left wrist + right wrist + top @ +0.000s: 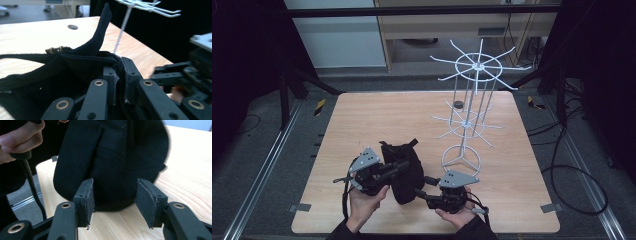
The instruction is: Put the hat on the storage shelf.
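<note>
A: High view first, biggest thing down. One wooden table (362, 120), and on its far right one white wire rack (472, 100) with two tiers of hooks, all bare. So nothing hangs yet.

B: And one black bag (404, 170), standing on the table near the front edge, between the two hands and just in front of the rack's ring base.

A: I judge the work barely begun: the bag is gripped but sits on the wood, and lifting it to a hook is all left to do.

B: Two grippers. The left gripper (119, 82) has its jaws closed tight on the bag's top edge, the cloth pinched between the pads, and a strap (100, 32) sticks up just beyond.

A: The right gripper (113, 202) stands wide open, jaws on either side of the bag's lower end, not touching it as far as I can tell.

B: Smallest: one dark round hole (458, 104) in the tabletop by the rack.
</note>
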Motion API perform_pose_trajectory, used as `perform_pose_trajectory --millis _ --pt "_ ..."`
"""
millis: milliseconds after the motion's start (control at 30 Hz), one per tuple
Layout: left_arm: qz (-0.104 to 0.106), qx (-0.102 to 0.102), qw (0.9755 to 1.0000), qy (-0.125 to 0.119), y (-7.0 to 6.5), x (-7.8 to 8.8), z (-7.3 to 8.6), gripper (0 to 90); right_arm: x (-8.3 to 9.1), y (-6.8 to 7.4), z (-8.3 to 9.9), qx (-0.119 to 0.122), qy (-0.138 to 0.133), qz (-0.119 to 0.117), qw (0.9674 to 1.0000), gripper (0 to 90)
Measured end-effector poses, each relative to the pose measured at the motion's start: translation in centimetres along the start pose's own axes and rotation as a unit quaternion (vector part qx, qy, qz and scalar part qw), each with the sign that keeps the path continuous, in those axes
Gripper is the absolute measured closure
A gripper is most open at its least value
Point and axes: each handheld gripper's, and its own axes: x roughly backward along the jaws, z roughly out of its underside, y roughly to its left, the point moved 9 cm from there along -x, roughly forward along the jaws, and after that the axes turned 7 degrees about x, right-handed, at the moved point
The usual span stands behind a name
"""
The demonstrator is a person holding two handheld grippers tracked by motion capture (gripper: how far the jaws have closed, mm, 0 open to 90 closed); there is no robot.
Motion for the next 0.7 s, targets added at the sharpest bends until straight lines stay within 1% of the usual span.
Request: perform_pose_trajectory --millis 33,67,100,133,167,200,267,333,400,433,467,500,533,567,600,633,667,700 --pt "0.004 -0.004 1.0000 0.000 -0.3 -0.1 0.1 82.9 0.0 0.0 0.0 0.003 -0.001 -0.003 1.0000 52.9" --pt "0.009 -0.008 0.9999 0.003 -0.6 -0.2 0.1 82.9 -0.1 0.1 0.0 0.005 -0.001 -0.006 1.0000 57.5" --pt "0.009 -0.008 0.9999 0.003 -0.6 -0.2 0.1 82.9 -0.1 0.1 0.0 0.005 -0.001 -0.006 1.0000 57.5" --pt "0.012 -0.017 0.9998 0.005 -1.0 -0.3 0.3 82.9 -0.2 0.3 0.1 0.005 0.003 -0.018 0.9998 73.0" --pt "0.015 -0.020 0.9997 0.005 -1.2 -0.4 0.3 83.0 -0.2 0.3 0.1 0.008 0.007 -0.019 0.9998 81.2" --pt "0.014 -0.024 0.9996 0.006 -1.2 -0.4 0.3 83.0 -0.3 0.3 0.2 0.011 0.012 -0.014 0.9998 87.9" --pt "0.012 -0.026 0.9996 0.004 -1.2 -0.3 0.3 83.0 -0.3 0.2 0.1 0.015 0.014 -0.011 0.9997 89.1" --pt "0.011 -0.027 0.9996 -0.001 -0.9 -0.1 0.1 83.0 -0.3 0.1 -0.2 0.038 0.018 0.014 0.9990 89.7" --pt "0.010 -0.029 0.9995 -0.005 -0.6 0.1 -0.1 82.8 0.1 -0.3 -0.7 0.058 0.020 0.039 0.9974 89.7" --pt "0.010 -0.029 0.9995 -0.005 -0.6 0.1 -0.1 82.7 0.1 -0.3 -0.7 0.058 0.020 0.039 0.9974 89.7" --pt "0.006 -0.033 0.9994 -0.006 -0.3 0.3 0.0 82.5 0.5 -0.6 -1.2 0.074 0.020 0.055 0.9955 89.7" --pt "0.006 -0.033 0.9994 -0.006 -0.3 0.3 0.0 82.3 0.8 -0.7 -1.4 0.080 0.020 0.060 0.9948 89.7" --pt "0.004 -0.035 0.9994 -0.007 -0.2 0.4 0.1 82.3 0.8 -0.7 -1.4 0.080 0.020 0.060 0.9948 89.7" --pt "0.002 -0.033 0.9994 -0.002 0.1 0.6 0.5 81.9 1.0 -0.8 -1.6 0.086 0.023 0.062 0.9941 89.6" --pt "-0.001 -0.033 0.9995 0.000 0.3 0.7 0.9 81.7 0.9 -0.7 -1.6 0.090 0.029 0.058 0.9938 89.5" --pt "-0.001 -0.033 0.9995 0.000 0.3 0.7 0.9 81.4 0.8 -0.5 -1.4 0.090 0.033 0.053 0.9940 89.3" --pt "-0.010 -0.034 0.9994 0.008 0.7 1.1 1.5 81.2 0.6 -0.2 -1.3 0.087 0.036 0.047 0.9944 89.1" --pt "-0.010 -0.034 0.9994 0.008 0.7 1.1 1.5 80.9 0.6 -0.2 -1.3 0.087 0.036 0.047 0.9944 89.1"
